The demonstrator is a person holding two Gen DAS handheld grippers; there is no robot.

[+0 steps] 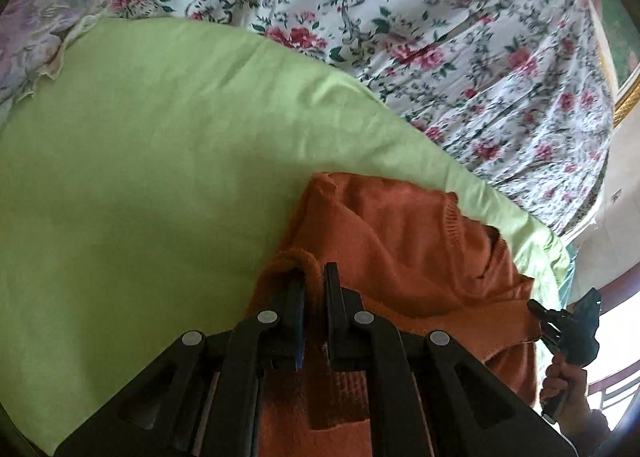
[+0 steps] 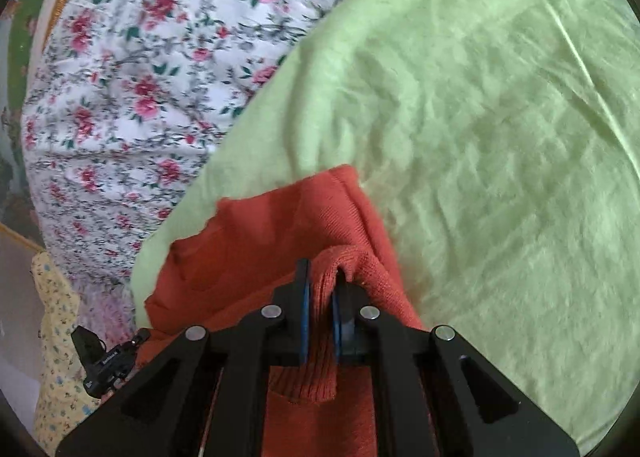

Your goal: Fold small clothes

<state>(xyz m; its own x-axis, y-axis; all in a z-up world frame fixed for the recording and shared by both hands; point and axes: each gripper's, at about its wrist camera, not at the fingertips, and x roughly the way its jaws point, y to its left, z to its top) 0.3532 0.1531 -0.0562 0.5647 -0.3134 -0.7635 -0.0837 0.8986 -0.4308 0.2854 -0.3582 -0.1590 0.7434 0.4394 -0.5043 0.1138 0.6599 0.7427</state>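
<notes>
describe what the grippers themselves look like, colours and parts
Both the left gripper and the right gripper are matte black, with angular linkage arms, triangular cut-outs and round silver pivot pins. Blue pads line the fingers. A bare hand holds the right one.

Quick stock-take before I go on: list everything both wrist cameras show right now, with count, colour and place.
Orange knitted sweater: one, orange, lying on the green sheet, edge pinched by both tongs.
Light green bed sheet: one, pale green, spread under the sweater.
Floral bedspread: one, white with red roses, beyond the green sheet.
Yellow patterned cloth: one, pale yellow, at the bed's edge in the right wrist view.
Left tongs: black, shut on sweater's ribbed edge.
Right tongs: black with blue pads, shut on sweater fold.
Hand: one, gripping the right handle.
</notes>
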